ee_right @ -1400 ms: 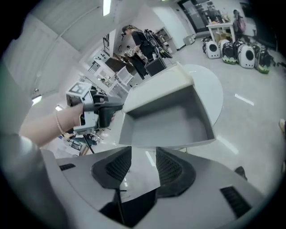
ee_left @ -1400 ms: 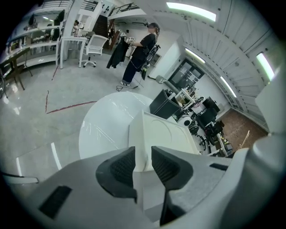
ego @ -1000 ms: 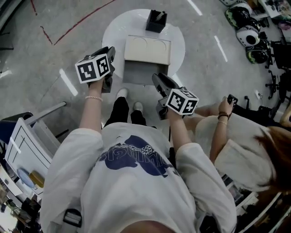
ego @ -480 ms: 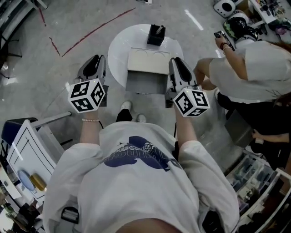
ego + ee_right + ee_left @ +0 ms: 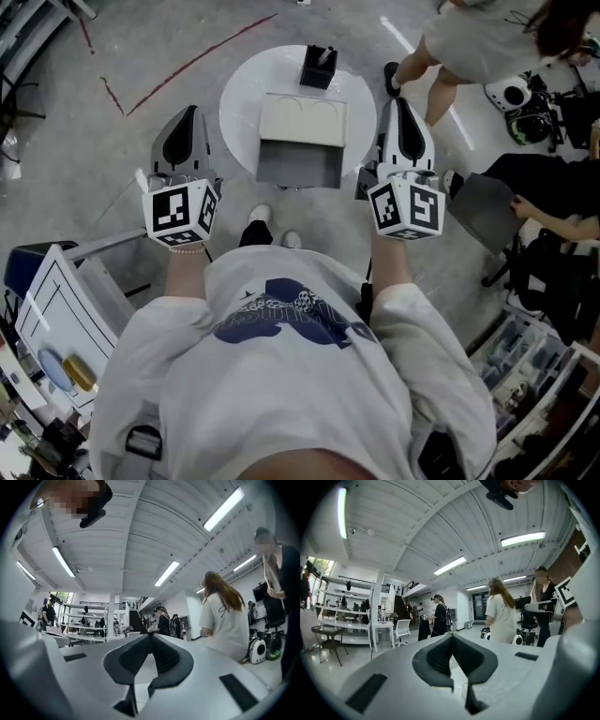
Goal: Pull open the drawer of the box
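A cream box (image 5: 303, 120) sits on a round white table (image 5: 239, 103) in the head view. Its grey drawer (image 5: 300, 165) stands pulled out toward me. My left gripper (image 5: 187, 112) is held left of the table, apart from the box, pointing up and shut on nothing. My right gripper (image 5: 401, 101) is held right of the table, also apart from the box. Its jaws are closing with nothing between them, and the tips meet. Both gripper views look up at the ceiling and room; the left gripper (image 5: 451, 635) and right gripper (image 5: 151, 634) show there, the box does not.
A small black holder (image 5: 318, 67) stands on the table behind the box. A person (image 5: 469, 37) walks at the back right, and another (image 5: 562, 220) sits at the right by a chair. Helmets (image 5: 511, 92) lie on the floor. A rack (image 5: 56, 300) stands at lower left.
Both grippers moved away from the drawer to the table's sides and turned upward, and their jaws closed. The person at my right walked off toward the back.
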Available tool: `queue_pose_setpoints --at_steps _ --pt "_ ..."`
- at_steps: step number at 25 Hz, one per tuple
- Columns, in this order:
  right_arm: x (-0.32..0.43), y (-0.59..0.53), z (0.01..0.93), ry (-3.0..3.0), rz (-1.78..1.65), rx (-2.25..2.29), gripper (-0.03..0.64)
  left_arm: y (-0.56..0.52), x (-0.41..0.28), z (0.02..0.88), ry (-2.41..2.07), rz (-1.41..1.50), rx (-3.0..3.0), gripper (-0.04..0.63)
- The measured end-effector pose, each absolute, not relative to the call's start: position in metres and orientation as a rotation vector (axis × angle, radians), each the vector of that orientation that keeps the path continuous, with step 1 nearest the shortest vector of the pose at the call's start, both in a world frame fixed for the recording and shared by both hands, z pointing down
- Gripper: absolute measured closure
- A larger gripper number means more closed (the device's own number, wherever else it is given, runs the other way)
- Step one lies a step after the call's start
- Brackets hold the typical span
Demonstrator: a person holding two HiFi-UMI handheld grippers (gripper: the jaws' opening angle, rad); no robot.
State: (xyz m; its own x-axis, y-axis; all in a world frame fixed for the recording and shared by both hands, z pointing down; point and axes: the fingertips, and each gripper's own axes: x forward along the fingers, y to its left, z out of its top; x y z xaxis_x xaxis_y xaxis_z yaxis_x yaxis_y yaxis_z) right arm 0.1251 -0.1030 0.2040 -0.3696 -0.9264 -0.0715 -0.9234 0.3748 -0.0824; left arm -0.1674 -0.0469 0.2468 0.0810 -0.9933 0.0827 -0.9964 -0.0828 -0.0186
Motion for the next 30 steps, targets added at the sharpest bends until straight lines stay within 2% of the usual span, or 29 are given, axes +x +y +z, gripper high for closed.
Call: queue_pose_setpoints --at_steps 12,30 --pt "0.126 -0.092 0.194 2.524 0.21 -1.758 0.618 -0.044 -0.15 0.235 -2.175 0.15 2.352 0.588" --pt "0.118 -0.097 0.206 2.621 0.271 -1.803 0.62 -0.054 -0.152 0.234 -2.185 0.152 2.321 0.589"
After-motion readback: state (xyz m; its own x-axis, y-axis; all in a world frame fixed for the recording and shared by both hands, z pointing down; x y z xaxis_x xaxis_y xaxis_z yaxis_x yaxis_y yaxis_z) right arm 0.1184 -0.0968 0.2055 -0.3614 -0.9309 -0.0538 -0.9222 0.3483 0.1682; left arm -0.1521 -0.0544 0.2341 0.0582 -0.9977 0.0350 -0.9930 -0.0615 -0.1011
